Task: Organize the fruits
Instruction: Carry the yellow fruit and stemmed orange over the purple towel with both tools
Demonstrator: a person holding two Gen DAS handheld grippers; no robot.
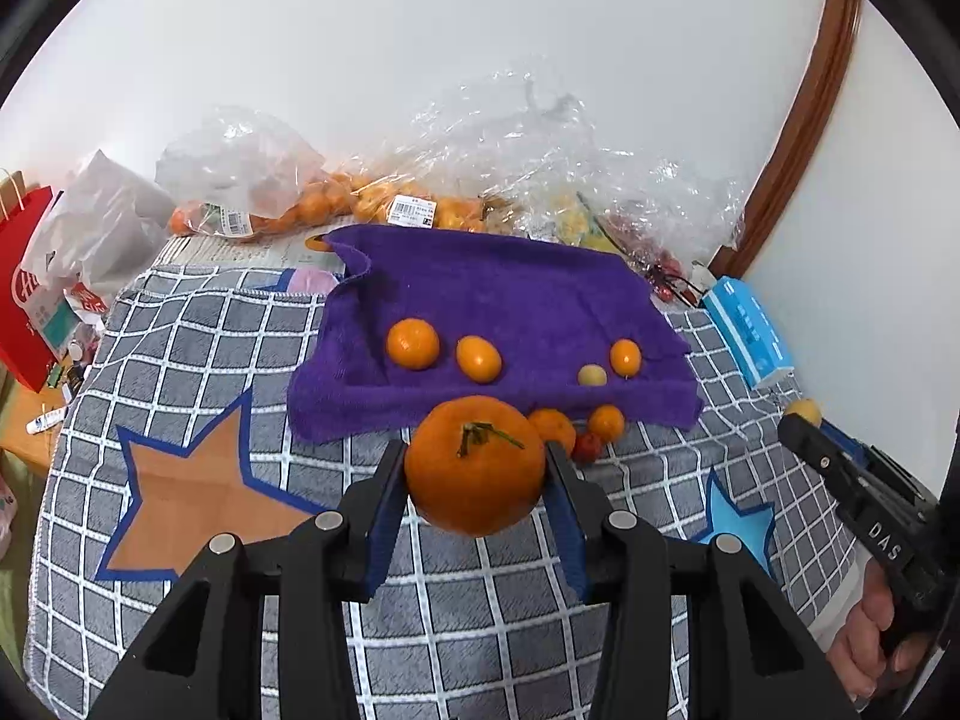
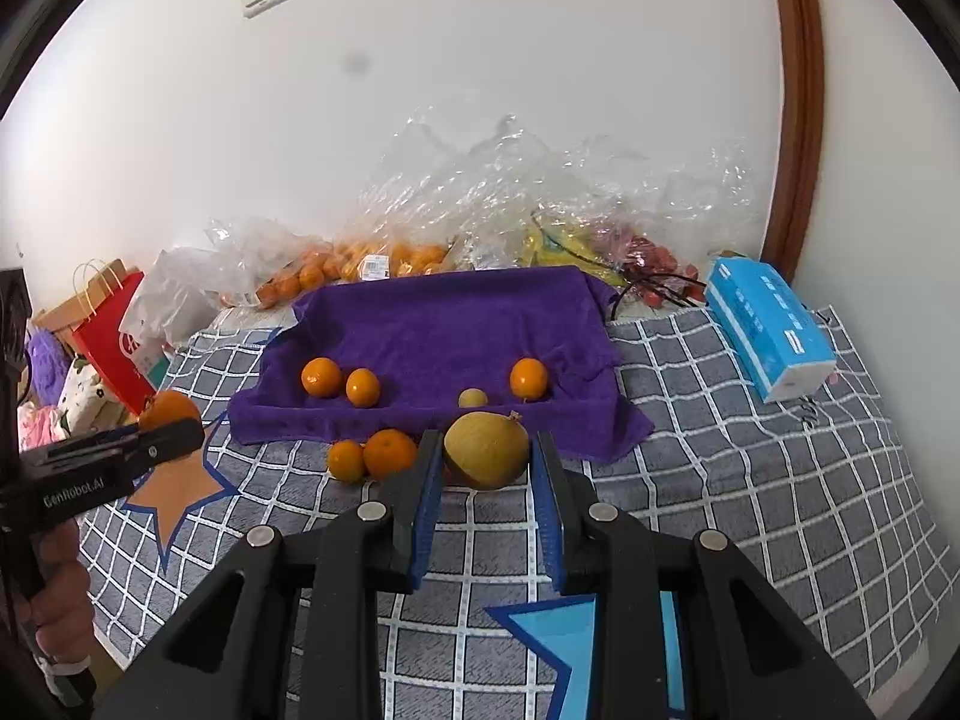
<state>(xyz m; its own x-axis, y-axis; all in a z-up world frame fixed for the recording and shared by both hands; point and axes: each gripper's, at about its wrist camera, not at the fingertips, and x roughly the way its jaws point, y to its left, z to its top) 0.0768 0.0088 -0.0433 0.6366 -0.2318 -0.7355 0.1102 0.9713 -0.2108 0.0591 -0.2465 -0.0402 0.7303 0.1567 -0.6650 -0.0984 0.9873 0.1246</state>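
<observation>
My left gripper [image 1: 475,450] is shut on a big orange [image 1: 474,480] with a green stem, held above the checked cloth. My right gripper [image 2: 485,441] is shut on a yellow-green round fruit [image 2: 486,453]. Behind both lies a purple towel [image 1: 510,294] [image 2: 450,324] bearing three oranges [image 1: 412,343] [image 1: 478,359] [image 1: 625,357] and one small yellowish fruit [image 1: 592,375]. At the towel's front edge on the cloth sit two oranges [image 2: 347,461] [image 2: 390,453] and a small red fruit [image 1: 587,447]. Each view shows the other gripper from the side, with a hand on its handle.
Clear plastic bags [image 2: 480,198] with more oranges, yellow and red fruit line the wall behind the towel. A blue tissue box [image 2: 768,324] lies at the right. A red paper bag [image 1: 24,300] and clutter stand beyond the left edge of the checked cloth [image 2: 750,480].
</observation>
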